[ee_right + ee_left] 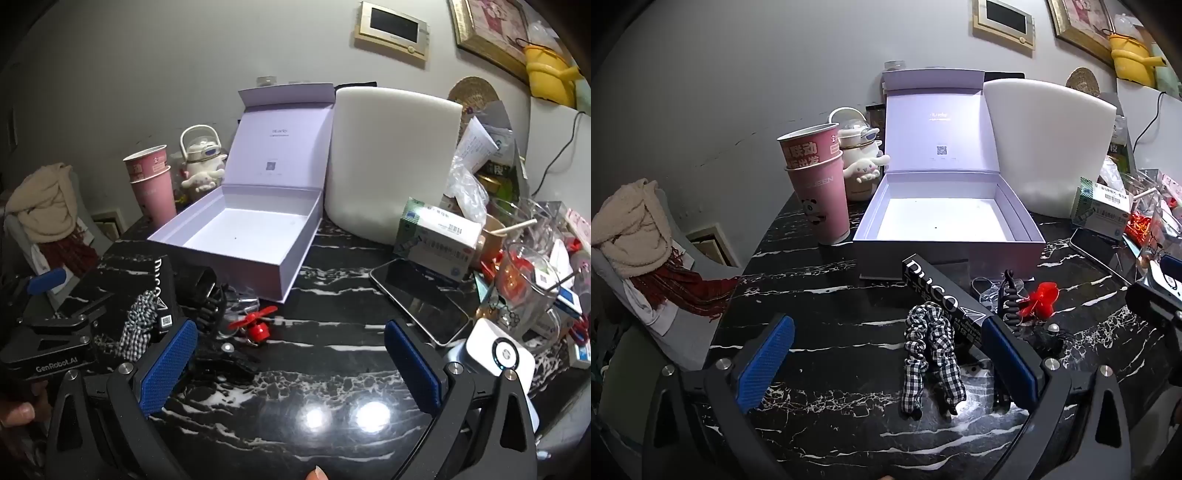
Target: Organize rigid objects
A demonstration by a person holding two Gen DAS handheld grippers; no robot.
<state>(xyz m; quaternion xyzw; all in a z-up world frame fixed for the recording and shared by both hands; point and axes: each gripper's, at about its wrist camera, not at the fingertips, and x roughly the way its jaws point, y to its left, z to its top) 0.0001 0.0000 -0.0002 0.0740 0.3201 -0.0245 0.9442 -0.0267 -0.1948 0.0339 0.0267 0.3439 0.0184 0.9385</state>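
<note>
An open lavender box (945, 221) with its lid up stands on the black marble table (831, 295); it also shows in the right wrist view (255, 236). In front of it lie a black DUCO box (942, 295), a checked scrunchie (931, 354), a black spiral hair tie (1010, 302), a red clip (1041, 299) and a clear clip (988, 291). My left gripper (886, 354) is open, low over the table, with the scrunchie between its fingers. My right gripper (291, 365) is open and empty, right of the red clip (258, 325).
Stacked pink cups (820, 184) and a plush bottle (860, 155) stand left of the box. A white foam block (1049, 147) stands right of it. A phone (421, 299), a medicine carton (436, 243), a glass mug (528, 288) and clutter crowd the right side.
</note>
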